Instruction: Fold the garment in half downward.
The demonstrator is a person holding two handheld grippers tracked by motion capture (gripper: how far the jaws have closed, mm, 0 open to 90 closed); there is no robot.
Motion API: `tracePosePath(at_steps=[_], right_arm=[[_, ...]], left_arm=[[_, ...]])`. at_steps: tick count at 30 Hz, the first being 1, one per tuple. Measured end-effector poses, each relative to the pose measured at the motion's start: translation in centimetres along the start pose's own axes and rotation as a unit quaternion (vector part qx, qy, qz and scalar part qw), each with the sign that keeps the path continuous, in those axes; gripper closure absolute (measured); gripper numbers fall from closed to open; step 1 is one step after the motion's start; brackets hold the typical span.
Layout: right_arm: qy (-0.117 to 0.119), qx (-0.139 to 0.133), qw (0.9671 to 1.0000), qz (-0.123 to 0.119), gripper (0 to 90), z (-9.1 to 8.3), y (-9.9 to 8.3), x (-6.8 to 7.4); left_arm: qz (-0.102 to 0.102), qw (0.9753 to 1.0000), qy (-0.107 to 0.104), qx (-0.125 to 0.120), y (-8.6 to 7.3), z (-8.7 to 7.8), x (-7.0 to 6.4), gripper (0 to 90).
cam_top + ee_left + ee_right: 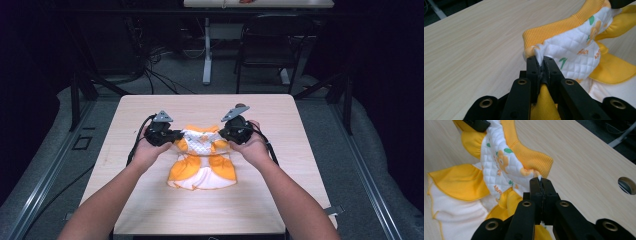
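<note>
1. Left gripper (541, 63): one. Its two black jaws are pressed together on a fold of quilted white cloth at the upper left corner of the dress. Seen from above, the left gripper (176, 136) meets the dress at that corner and carries one grey three-cornered plate on top.
2. Right gripper (540, 182): one. Jaws closed tight on a pinch of white cloth at the upper right corner of the dress, just below the yellow ribbed band. From above, the right gripper (223, 134) also carries one grey plate.
3. Hands: two, one around each gripper, either side of the dress; left hand (146, 152), right hand (255, 147).
4. Dress (201, 157): one small garment, lying on the table between the two grippers. White quilted top with orange and green prints, yellow ribbed neckband, yellow ruffles, white skirt edge. The top part is lifted and stretched between the grippers; the skirt lies flat, nearer the person than the grippers.
5. Table (210, 210): one, pale wood grain, under the dress. One round hole (627, 185) in its top, to the right of the dress.
6. Chair (272, 42): one, dark, well beyond the dress, on the floor behind the table.
</note>
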State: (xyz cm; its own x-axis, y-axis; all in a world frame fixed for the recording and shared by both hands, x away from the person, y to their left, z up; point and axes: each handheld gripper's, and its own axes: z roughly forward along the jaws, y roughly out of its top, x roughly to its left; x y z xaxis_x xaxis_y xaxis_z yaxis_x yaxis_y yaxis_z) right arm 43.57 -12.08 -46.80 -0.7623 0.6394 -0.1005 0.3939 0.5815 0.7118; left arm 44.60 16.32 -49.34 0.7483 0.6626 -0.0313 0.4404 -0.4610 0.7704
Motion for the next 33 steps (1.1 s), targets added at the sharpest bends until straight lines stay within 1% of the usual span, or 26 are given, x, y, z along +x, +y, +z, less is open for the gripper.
tracePosePath(at_steps=[2, 5, 8, 12, 14, 15, 16, 17, 18, 19, 20, 21, 25, 28, 29, 30, 31, 32, 33], right_arm=[[0.003, 0.0, 1.0, 0.0, 89.0, 0.0, -0.1, 0.1], [0.008, 0.004, 1.0, -0.004, 89.1, 0.0, -0.8, 0.6], [0.01, 0.01, 0.9998, -0.012, 89.1, 0.0, -1.1, 0.9], [0.015, 0.01, 0.9998, -0.013, 89.0, -0.2, -1.1, 1.2], [0.022, 0.006, 0.9997, -0.007, 89.1, -0.2, -1.6, 1.7], [0.022, 0.006, 0.9997, -0.007, 89.1, -0.2, -1.6, 1.7], [0.024, 0.012, 0.9996, -0.01, 89.1, -0.1, -1.8, 1.9], [0.023, 0.019, 0.9993, -0.02, 89.1, 0.0, -2.1, 2.3], [0.023, 0.019, 0.9993, -0.02, 89.1, 0.0, -2.1, 2.3], [0.03, 0.015, 0.9994, -0.013, 89.1, 0.1, -2.5, 2.6], [0.03, 0.015, 0.9994, -0.013, 89.1, 0.1, -2.5, 2.6], [0.029, 0.022, 0.9991, -0.019, 89.0, 0.3, -2.9, 3.0], [0.036, 0.024, 0.9988, -0.024, 89.1, 0.3, -3.4, 3.3], [0.033, 0.026, 0.9987, -0.03, 89.1, 0.3, -3.6, 3.5], [0.038, 0.026, 0.9986, -0.025, 89.1, 0.4, -3.9, 3.6], [0.036, 0.031, 0.9985, -0.026, 89.0, 0.6, -4.2, 3.7], [0.033, 0.038, 0.9982, -0.034, 89.0, 0.7, -4.5, 3.9], [0.033, 0.038, 0.9982, -0.034, 89.0, 0.7, -4.5, 3.9], [0.041, 0.036, 0.9982, -0.025, 89.0, 0.8, -4.9, 3.9]], left_arm=[[0.002, 1.0, -0.002, 0.002, -0.2, 0.0, -0.1, 84.0], [0.002, 1.0, -0.007, 0.003, -0.6, -0.1, -0.3, 84.0], [0.005, 0.9999, -0.009, 0.004, -1.1, -0.1, -0.6, 84.0], [0.005, 0.9999, -0.012, 0.004, -1.5, -0.3, -0.8, 83.9], [0.007, 0.9998, -0.015, 0.009, -1.8, -0.4, -0.9, 83.9], [0.006, 0.9998, -0.016, 0.009, -2.0, -0.4, -0.9, 83.9], [0.007, 0.9998, -0.017, 0.011, -2.2, -0.4, -1.0, 83.9], [0.008, 0.9997, -0.017, 0.013, -2.4, -0.4, -1.1, 83.9], [0.011, 0.9997, -0.018, 0.013, -2.5, -0.4, -1.1, 83.9], [0.009, 0.9997, -0.018, 0.013, -2.7, -0.4, -1.3, 83.9], [0.008, 0.9997, -0.02, 0.014, -2.9, -0.4, -1.3, 83.9], [0.01, 0.9996, -0.021, 0.015, -3.1, -0.4, -1.4, 83.9], [0.018, 0.9993, -0.024, 0.023, -3.9, -0.3, -2.0, 83.8], [0.021, 0.9991, -0.028, 0.024, -4.5, -0.2, -2.5, 83.6], [0.022, 0.999, -0.03, 0.024, -4.7, -0.1, -2.7, 83.6], [0.022, 0.9989, -0.033, 0.024, -4.9, -0.2, -2.9, 83.3], [0.025, 0.9988, -0.035, 0.025, -5.4, -0.1, -3.2, 82.9], [0.025, 0.9988, -0.035, 0.025, -5.4, -0.1, -3.2, 82.3], [0.025, 0.9987, -0.036, 0.026, -5.6, -0.1, -3.3, 82.3]])
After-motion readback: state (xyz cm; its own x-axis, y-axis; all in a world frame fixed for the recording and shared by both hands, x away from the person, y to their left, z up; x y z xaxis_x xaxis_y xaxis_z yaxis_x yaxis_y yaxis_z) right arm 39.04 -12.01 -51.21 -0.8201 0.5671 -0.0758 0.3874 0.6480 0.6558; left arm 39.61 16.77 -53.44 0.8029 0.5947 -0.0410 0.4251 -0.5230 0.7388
